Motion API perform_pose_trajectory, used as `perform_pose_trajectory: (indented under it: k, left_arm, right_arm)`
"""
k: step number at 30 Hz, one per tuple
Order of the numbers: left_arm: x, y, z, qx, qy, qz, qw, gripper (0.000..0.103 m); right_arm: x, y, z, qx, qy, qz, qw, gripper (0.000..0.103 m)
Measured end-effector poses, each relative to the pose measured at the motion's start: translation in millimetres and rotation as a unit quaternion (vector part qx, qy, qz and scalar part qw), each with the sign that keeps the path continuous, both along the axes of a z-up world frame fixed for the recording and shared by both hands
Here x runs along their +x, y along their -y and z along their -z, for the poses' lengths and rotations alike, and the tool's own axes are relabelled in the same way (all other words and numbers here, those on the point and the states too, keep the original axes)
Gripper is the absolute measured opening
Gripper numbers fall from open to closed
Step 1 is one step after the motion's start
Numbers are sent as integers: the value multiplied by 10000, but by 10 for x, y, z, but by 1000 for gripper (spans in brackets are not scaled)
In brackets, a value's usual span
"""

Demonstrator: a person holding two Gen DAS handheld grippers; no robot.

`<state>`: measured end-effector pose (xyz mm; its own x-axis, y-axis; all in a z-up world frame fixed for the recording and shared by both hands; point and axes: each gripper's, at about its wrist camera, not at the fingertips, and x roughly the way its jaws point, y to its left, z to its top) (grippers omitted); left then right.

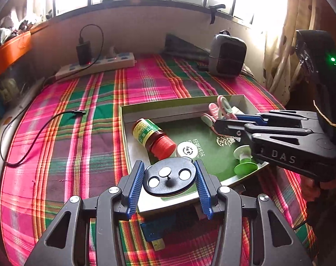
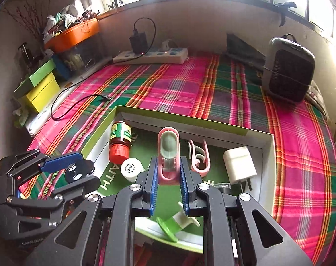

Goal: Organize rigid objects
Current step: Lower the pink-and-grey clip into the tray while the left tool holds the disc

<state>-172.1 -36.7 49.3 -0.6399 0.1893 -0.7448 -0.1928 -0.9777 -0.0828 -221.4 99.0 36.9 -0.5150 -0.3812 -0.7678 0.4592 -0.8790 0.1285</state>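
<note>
Blue ribbed fingers (image 1: 137,184) of the left gripper (image 1: 169,178) pressed against both sides of a black oval disc (image 1: 170,178) (three pale round spots showed on its top face), holding it over the near-left corner of the shallow box (image 1: 123,119). Across the box, the right gripper (image 2: 168,181) had its own blue fingers (image 2: 154,190) closed narrowly on the base of a pink clip (image 2: 168,153), whose pale grey-green pad stood up toward the far wall.

Inside the green-floored box, a brown bottle with a red cap (image 2: 119,141) lay on its side near the left wall, cap pointing toward the camera. Just beside the cap sat a small white round container (image 2: 131,169). Another pink clip (image 2: 200,157) lay to the right of the held one, and a white plug adapter (image 2: 239,165) rested near the right wall with its prongs toward the near edge. A green and white spool (image 2: 175,223) lay tipped by the near rim, under the right gripper's jaws.

Around the box spread a pink and green plaid cloth (image 2: 179,88). On it, a black cable (image 1: 35,137) trailed at the left, a white power strip (image 2: 150,55) sat against the back wall with a black charger (image 2: 138,42) plugged in, and a grey heater (image 2: 287,68) stood at the far right. An orange tray (image 2: 72,35) and yellow and green boxes (image 2: 40,84) sat stacked at the left.
</note>
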Motion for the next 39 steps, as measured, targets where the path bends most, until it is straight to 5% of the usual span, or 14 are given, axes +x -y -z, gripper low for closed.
perform_pose_trajectory:
  k: [39]
  left_arm:
    - [-210,-80,186,-56,229,153,9996,45]
  right_arm:
    - [-271,273,332,278,339,-326,9985,19]
